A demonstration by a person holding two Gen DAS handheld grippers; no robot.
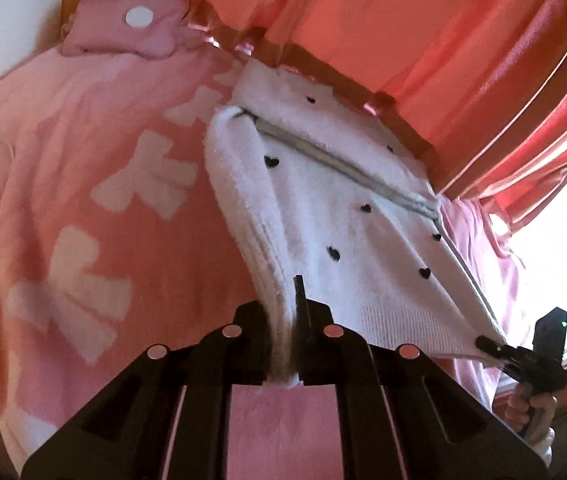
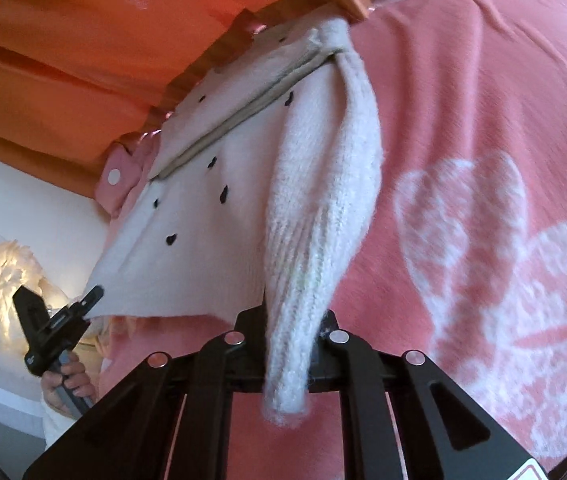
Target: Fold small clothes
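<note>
No legible text or labels anywhere

Pink blanket (image 1: pixel 83 184) with white bows, orange curtain (image 1: pixel 423 20), pink pillow (image 1: pixel 123 28)

Your left matte black plastic two-finger gripper (image 1: pixel 289 344): angular ribbed frame, four round silver discs | your right matte black plastic two-finger gripper (image 2: pixel 289 344): same frame, red-edged warning label at its lower corner | grey handles in both hands.
</note>
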